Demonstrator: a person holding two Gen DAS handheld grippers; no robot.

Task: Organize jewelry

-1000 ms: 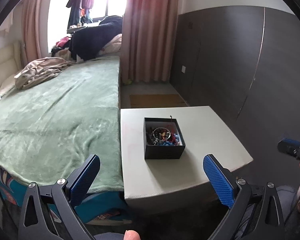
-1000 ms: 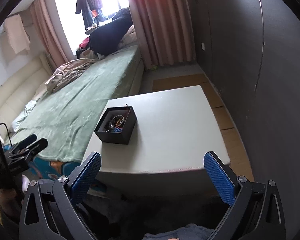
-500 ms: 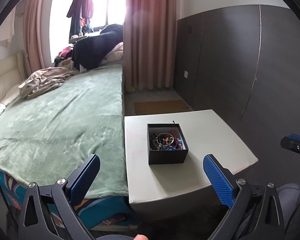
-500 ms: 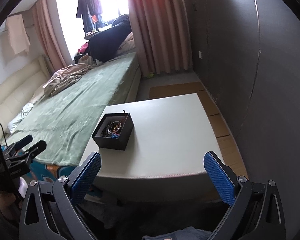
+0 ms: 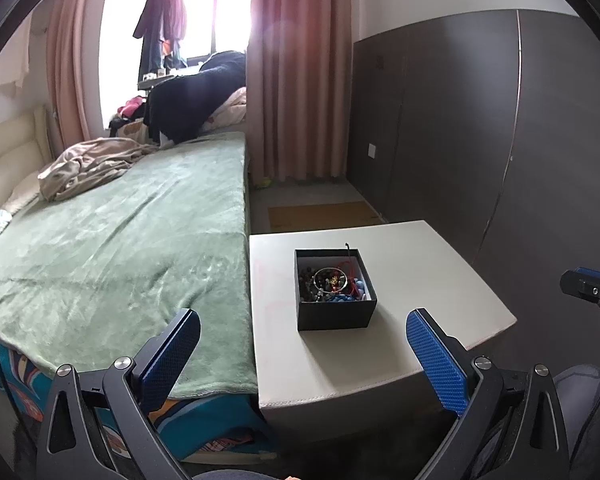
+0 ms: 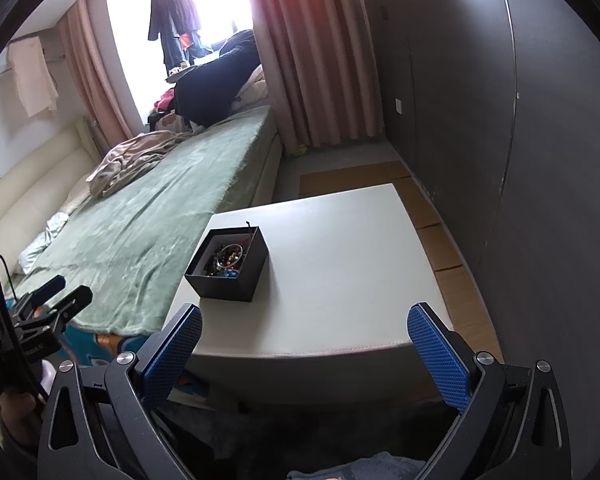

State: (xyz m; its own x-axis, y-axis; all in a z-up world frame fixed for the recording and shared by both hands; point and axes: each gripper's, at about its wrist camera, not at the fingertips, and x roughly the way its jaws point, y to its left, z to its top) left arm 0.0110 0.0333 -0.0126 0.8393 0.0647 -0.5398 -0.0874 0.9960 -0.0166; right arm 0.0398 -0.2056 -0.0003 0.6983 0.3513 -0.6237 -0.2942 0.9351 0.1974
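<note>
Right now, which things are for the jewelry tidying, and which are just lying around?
For the job: black box, jewelry inside it, left gripper, right gripper, both open.

Just lying about: crumpled blanket, dark clothes pile, hanging clothes.

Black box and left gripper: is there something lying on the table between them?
No. In the left wrist view, only bare white table lies between the left gripper and the black box.

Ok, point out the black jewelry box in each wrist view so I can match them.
Left wrist: the box sits just right of centre, on the white table, towards the bed side.
Right wrist: the box sits left of centre, near the table's left front corner.
Shared landmark: the green bed cover, left of the table in both.
</note>
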